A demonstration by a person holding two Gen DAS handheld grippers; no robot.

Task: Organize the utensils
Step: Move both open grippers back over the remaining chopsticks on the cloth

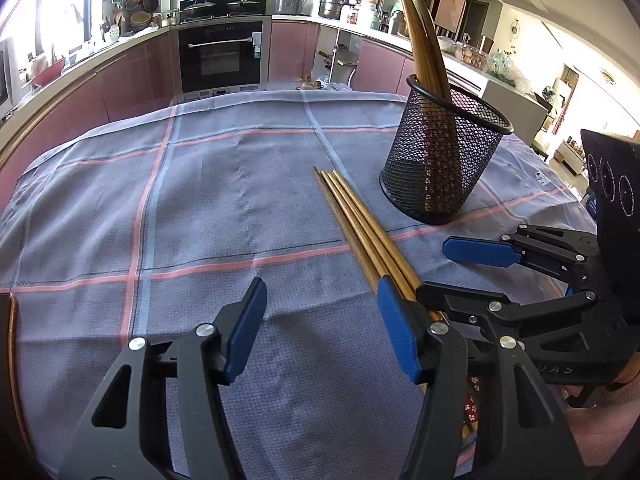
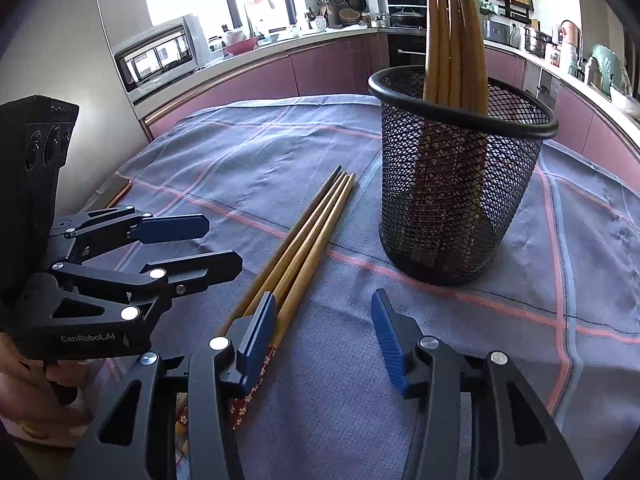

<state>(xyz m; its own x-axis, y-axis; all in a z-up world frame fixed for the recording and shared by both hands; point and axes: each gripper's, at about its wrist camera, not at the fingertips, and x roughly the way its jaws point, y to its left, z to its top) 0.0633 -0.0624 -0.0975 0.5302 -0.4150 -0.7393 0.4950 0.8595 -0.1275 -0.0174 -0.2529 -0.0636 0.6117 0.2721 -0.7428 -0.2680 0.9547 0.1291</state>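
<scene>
Chopsticks [image 2: 308,236] flat on cloth [image 2: 224,148] at ten o'clock from cup [image 2: 460,208], both grippers [image 1: 320,328] [image 2: 324,332] wide open, holding nothing; could roll apart if nudged sideways.

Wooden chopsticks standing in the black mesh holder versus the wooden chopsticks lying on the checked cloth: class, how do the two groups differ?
The wooden chopsticks in the black mesh holder stand nearly upright, leaning on its rim; the wooden chopsticks on the checked cloth lie flat, side by side. The holder group is contained; the cloth group is loose beside the black mesh holder. Both groups share the same brown wood.
</scene>
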